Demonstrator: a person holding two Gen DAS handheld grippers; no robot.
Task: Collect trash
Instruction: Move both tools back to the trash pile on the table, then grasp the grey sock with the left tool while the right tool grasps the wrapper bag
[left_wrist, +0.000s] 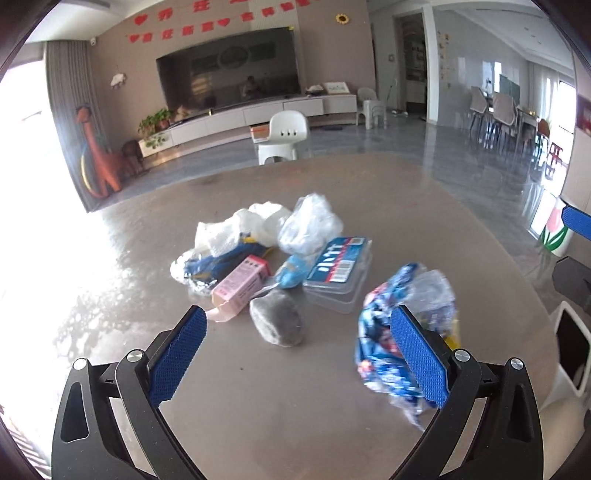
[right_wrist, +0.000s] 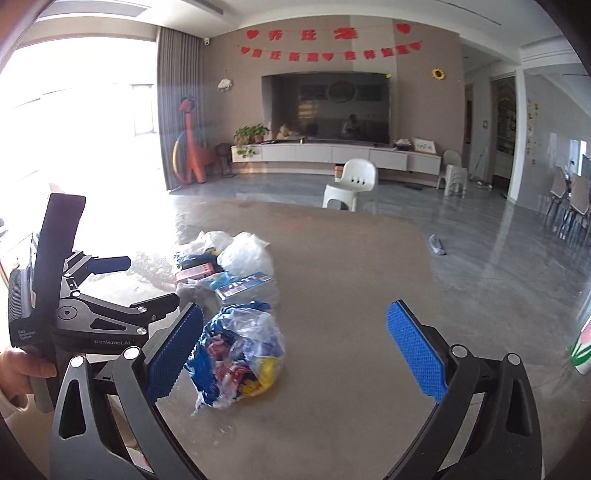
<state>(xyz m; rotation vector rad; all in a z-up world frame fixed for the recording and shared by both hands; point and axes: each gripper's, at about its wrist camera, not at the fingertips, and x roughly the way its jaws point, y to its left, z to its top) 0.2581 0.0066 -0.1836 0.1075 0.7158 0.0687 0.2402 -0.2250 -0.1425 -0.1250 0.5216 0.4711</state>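
Crinkly blue plastic snack bag (left_wrist: 402, 332) lies on brown desk (left_wrist: 258, 417), apart from trash pile, just beside grey lump (left_wrist: 277, 322). Left gripper (left_wrist: 295, 354) wide open, holds nothing; bag sits behind its right pad. Right gripper (right_wrist: 295, 354) wide open, empty. Best move: slide over bag, pinch middle, lift slowly to white bin (left_wrist: 570, 354).

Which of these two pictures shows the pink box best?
The left wrist view: the pink box lies near, its long side and open end plain, beside a grey lump. In the right wrist view the box is small, far and half hidden among the trash.
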